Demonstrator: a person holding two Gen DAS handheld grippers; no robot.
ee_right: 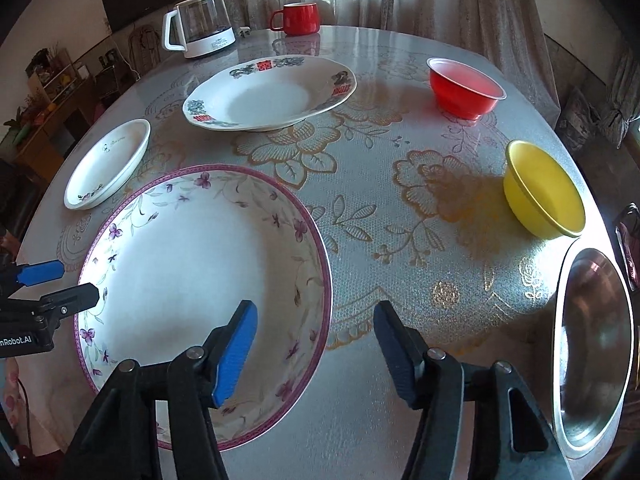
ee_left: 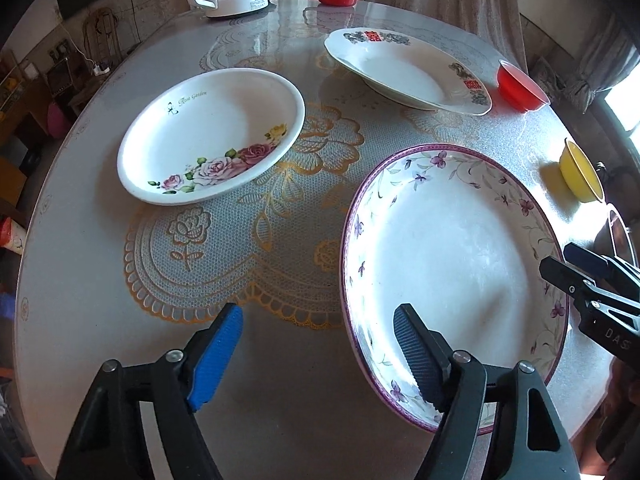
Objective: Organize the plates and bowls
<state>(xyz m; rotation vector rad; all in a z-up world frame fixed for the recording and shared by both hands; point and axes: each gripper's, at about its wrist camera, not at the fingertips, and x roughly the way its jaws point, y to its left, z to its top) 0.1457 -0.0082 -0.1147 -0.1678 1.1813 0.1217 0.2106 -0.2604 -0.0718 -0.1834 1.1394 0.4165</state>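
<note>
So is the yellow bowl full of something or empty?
Empty. The yellow bowl stands upright on the table, and the right wrist view looks into it: only plain yellow inside, no food or liquid.

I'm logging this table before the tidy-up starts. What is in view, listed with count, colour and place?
purple-rimmed plate: 1, white with purple flowers, near edge.
rose plate: 1, white with pink roses, left.
red-character plate: 1, white, far centre.
red bowl: 1, far right.
yellow bowl: 1, right.
steel bowl: 1, silver, near right edge.
red mug: 1, far edge.
kettle: 1, glass and white, far left.
table: 1, grey with gold lace pattern.
left hand-held gripper: 1, black, open astride plate's left rim.
right hand-held gripper: 1, black, open astride its right rim.
</note>
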